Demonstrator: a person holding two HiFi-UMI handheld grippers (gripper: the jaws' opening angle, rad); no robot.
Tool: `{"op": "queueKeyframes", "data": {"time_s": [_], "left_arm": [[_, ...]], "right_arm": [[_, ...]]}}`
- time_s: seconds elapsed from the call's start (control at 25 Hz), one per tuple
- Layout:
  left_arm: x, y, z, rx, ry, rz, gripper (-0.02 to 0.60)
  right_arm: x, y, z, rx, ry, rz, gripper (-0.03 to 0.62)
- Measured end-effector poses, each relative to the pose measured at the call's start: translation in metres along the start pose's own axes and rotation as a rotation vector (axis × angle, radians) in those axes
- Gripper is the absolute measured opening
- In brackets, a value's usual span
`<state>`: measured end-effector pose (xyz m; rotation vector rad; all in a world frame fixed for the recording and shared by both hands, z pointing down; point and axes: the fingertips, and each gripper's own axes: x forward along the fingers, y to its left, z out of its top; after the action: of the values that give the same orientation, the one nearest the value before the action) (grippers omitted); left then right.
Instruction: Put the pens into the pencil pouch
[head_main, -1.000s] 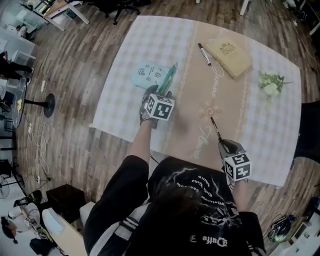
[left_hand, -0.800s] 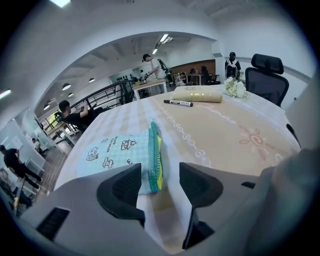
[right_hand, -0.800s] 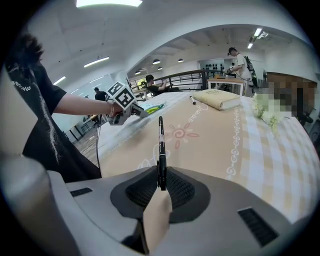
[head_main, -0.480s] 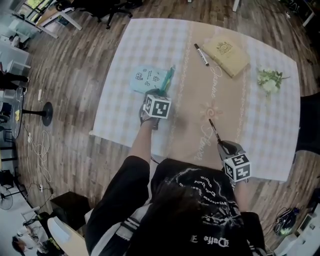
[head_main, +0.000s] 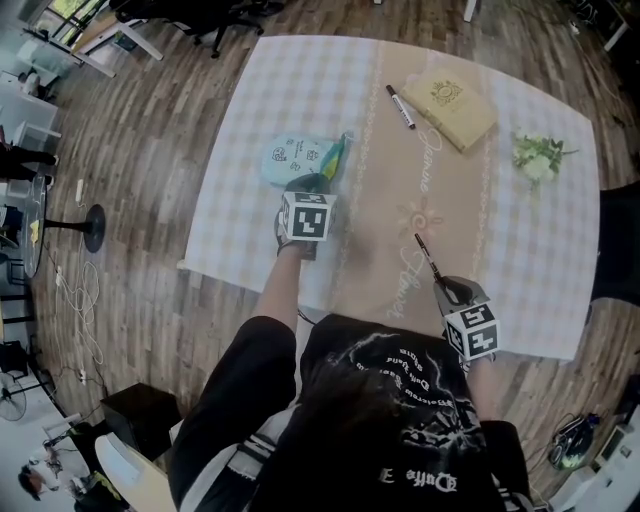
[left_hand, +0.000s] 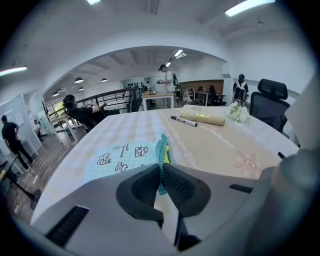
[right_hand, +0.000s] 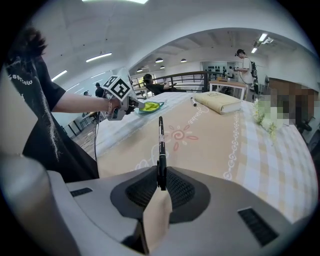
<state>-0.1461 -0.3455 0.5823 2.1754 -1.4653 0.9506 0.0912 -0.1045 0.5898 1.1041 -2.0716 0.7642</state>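
A light blue pencil pouch (head_main: 293, 157) with cartoon prints and a teal zipper edge lies on the table, and also shows in the left gripper view (left_hand: 120, 159). My left gripper (head_main: 313, 187) (left_hand: 161, 174) has just been closing and is now shut on the pouch's teal edge (left_hand: 162, 152). A yellow-green lining shows at the pouch mouth (right_hand: 149, 106). My right gripper (head_main: 446, 291) (right_hand: 161, 176) is shut on a thin black pen (head_main: 428, 257) (right_hand: 161, 142) that sticks out forward over the runner. A black marker pen (head_main: 400, 106) (left_hand: 183, 120) lies at the far side.
A tan notebook (head_main: 457, 107) (right_hand: 220, 102) lies beyond the marker. A small bunch of white flowers (head_main: 538, 161) sits at the far right. A beige runner (head_main: 400, 210) crosses the checked tablecloth. The near table edge (head_main: 330, 300) is close to my body.
The left gripper has shifted a little to the left and up, and the pouch's teal edge now stands raised between its jaws. The right gripper and its pen have stayed put.
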Motion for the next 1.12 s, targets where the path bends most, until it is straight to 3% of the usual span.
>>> {"op": "queueKeyframes", "data": {"time_s": [0.28,0.52,0.68,0.96,1.12], "left_arm": [[-0.034,-0.007,0.018,-0.17,-0.117,-0.061,0.037],[-0.063,-0.022,0.026,-0.162,-0.191,-0.101,0.037],[-0.082,-0.031,0.032,-0.191,-0.243,-0.118,0.037],[-0.121,-0.041,0.047,-0.264,-0.335,-0.18,0.037],[-0.139,-0.053,0.052,-0.223,-0.357,-0.207,0.037]], "right_arm": [[-0.012,-0.006,0.018,-0.062,-0.035,-0.045,0.067],[-0.026,-0.003,0.057,-0.079,-0.132,-0.046,0.067],[-0.028,-0.002,0.072,-0.221,-0.091,-0.086,0.067],[-0.032,0.0,0.087,-0.292,-0.097,-0.109,0.067],[-0.035,0.003,0.095,-0.343,-0.095,-0.119,0.067]]}}
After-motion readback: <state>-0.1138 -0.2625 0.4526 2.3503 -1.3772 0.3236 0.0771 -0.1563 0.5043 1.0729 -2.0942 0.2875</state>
